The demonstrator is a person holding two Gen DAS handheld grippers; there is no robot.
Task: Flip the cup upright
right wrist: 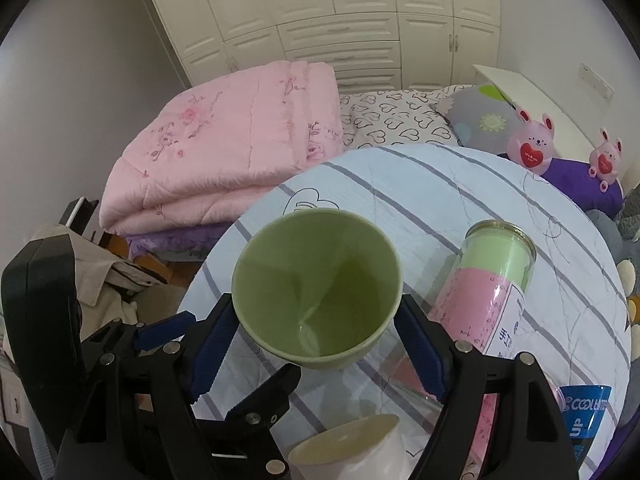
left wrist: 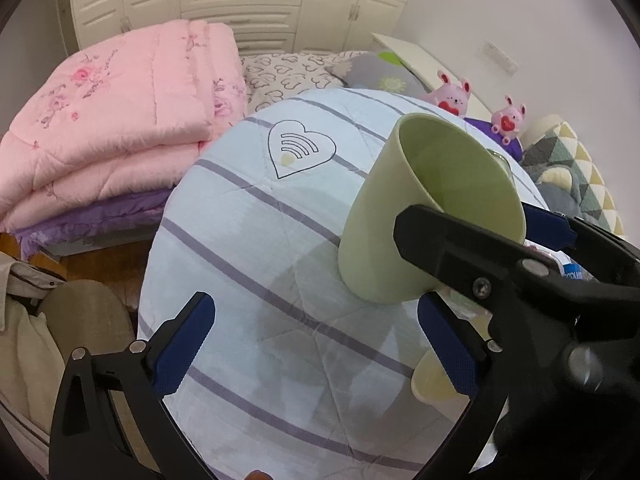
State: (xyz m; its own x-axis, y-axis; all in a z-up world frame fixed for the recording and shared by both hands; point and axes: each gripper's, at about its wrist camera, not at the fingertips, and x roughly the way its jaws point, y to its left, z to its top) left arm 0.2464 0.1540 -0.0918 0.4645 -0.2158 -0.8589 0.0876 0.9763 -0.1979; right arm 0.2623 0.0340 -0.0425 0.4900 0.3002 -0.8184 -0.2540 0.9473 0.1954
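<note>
A light green cup is held between the blue pads of my right gripper, tilted with its open mouth facing up and towards the camera. In the left wrist view the same cup is held above the striped quilt, with the right gripper's black finger across its side. My left gripper is open and empty, low over the quilt, below and left of the cup.
A clear jar with pink and green contents lies on the quilt right of the cup. A white cup is at the near edge. Folded pink blankets, pillows and two pink plush rabbits lie behind.
</note>
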